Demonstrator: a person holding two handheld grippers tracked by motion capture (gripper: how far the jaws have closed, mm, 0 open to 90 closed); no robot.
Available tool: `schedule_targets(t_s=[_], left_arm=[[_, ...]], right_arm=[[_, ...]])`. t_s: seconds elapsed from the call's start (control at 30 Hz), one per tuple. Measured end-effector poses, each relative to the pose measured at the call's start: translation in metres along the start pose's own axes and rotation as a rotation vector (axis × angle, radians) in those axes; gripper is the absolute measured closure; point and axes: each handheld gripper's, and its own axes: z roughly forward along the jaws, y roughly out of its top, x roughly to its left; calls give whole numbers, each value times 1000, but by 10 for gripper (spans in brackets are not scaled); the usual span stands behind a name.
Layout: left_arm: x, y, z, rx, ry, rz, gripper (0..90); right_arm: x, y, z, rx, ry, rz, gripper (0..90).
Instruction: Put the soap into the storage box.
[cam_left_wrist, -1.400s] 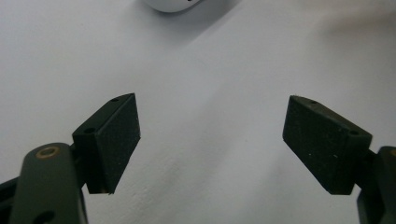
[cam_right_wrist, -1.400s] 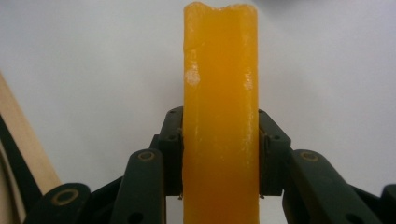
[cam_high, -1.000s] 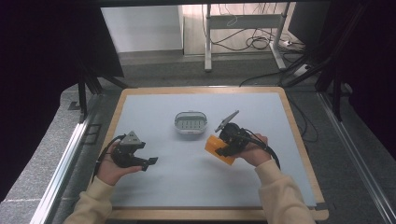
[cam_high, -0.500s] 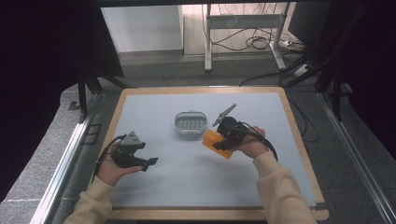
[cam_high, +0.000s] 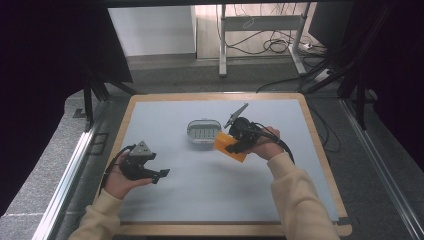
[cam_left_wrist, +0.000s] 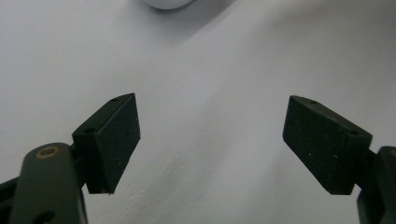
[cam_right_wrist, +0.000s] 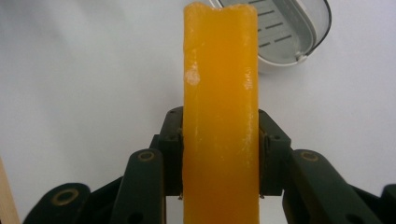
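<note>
An orange bar of soap (cam_right_wrist: 219, 112) is pinched between the jaws of the right gripper (cam_high: 235, 145), its two pads pressed flat against the bar's long sides, as is seen in the right gripper view. There the bar stands upright out of the grip and reaches well past the jaw tips, with a small pale mark on its face. Just beyond the far end of the bar, and slightly to one side of it, a grey oval soap dish (cam_right_wrist: 289, 37) with a slotted floor is seen; whether the bar touches its rim cannot be told. In the high view the bar (cam_high: 227, 146) is held just beside the dish (cam_high: 204, 131), tilted, over the pale mat (cam_high: 210, 195) of the wooden-edged table (cam_high: 320, 145). The left gripper (cam_high: 159, 175) is held well apart from the right one, low over the mat. Its jaws are spread wide, with nothing between the pads (cam_left_wrist: 112, 140) but the bare mat, and the pale edge of the dish (cam_left_wrist: 168, 3) is seen far ahead of them.
</note>
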Motion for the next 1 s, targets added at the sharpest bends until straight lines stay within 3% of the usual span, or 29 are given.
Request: schedule_targets(t_s=[0.33,1.0], left_arm=[[0,0,1,-1,1,6,189],[-1,0,2,7,-3,4,189]], right_arm=[[-4,14,-1,-5,1,-37,616],[-19,32,-1,-22,-3,-49,616]])
